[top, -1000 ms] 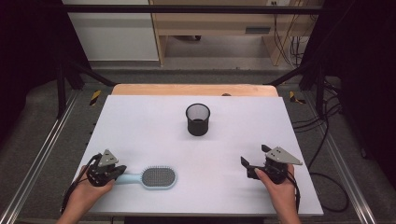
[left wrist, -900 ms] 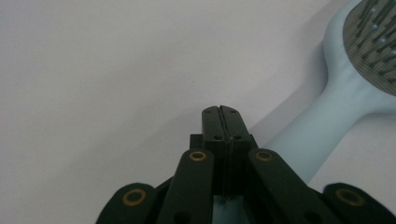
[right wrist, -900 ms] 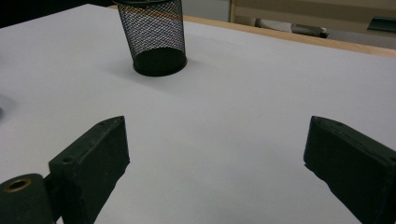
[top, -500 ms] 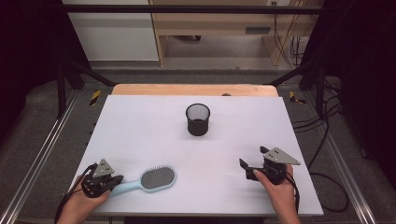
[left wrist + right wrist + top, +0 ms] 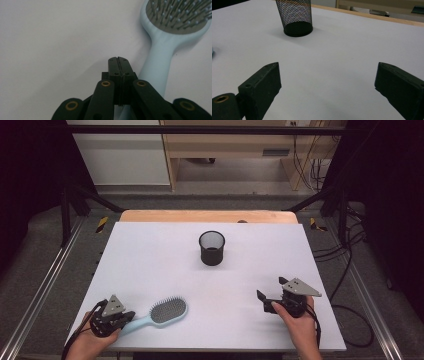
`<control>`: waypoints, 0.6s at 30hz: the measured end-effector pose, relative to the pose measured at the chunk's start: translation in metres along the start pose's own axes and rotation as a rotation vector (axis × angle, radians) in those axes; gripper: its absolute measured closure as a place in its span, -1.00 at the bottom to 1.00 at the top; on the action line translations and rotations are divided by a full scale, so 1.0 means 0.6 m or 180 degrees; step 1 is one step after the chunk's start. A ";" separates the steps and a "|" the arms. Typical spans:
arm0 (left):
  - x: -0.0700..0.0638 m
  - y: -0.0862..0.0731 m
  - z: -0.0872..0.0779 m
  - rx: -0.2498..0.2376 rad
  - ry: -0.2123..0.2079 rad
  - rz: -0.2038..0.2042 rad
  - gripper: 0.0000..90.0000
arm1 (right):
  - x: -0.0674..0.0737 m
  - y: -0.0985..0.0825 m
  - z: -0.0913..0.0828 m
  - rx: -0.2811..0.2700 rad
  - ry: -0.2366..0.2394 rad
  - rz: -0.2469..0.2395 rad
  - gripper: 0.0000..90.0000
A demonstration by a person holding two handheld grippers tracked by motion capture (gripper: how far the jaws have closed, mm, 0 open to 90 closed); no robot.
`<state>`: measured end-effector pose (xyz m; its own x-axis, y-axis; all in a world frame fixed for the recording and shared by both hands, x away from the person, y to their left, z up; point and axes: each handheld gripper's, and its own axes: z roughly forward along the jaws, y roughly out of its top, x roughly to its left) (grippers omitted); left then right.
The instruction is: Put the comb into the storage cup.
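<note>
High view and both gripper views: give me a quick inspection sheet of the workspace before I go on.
Surface: white table top, flat, bare around the items.
Job's things: light blue hairbrush lying bristles up near the front left edge; black mesh cup upright near the middle.
Clutter: nothing seen.
Grippers: left hand-held gripper shut, empty, its jaws beside the brush handle; right hand-held gripper open, empty, facing the cup.
Cables: loose cables on the floor at the right.
Surroundings: wooden furniture behind the table, dark frame rails.
</note>
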<state>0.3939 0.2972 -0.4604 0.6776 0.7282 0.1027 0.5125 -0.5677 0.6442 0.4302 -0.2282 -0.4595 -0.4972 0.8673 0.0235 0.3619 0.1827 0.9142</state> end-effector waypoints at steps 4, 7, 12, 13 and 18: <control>-0.006 0.015 -0.012 -0.0126 0.0041 0.0081 0.99 | -0.001 0.000 -0.001 0.0001 -0.0007 -0.0005 -0.85; -0.016 0.023 -0.017 -0.0172 0.0084 0.0166 0.81 | 0.000 0.000 0.000 0.0005 -0.0006 -0.0006 -0.85; -0.026 0.029 -0.020 -0.0243 0.0110 0.0236 0.34 | 0.000 0.000 -0.001 0.0003 -0.0012 -0.0009 -0.85; -0.029 0.030 -0.021 -0.0292 0.0069 0.0252 0.26 | 0.000 0.000 -0.001 0.0003 -0.0012 -0.0010 -0.85; -0.036 0.029 -0.018 -0.0306 0.0050 0.0310 -0.21 | 0.000 0.000 0.000 0.0005 -0.0005 -0.0011 -0.85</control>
<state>0.3823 0.2762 -0.4431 0.7130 0.6777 0.1798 0.3912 -0.5973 0.7002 0.4301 -0.2281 -0.4596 -0.4972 0.8674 0.0198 0.3615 0.1864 0.9135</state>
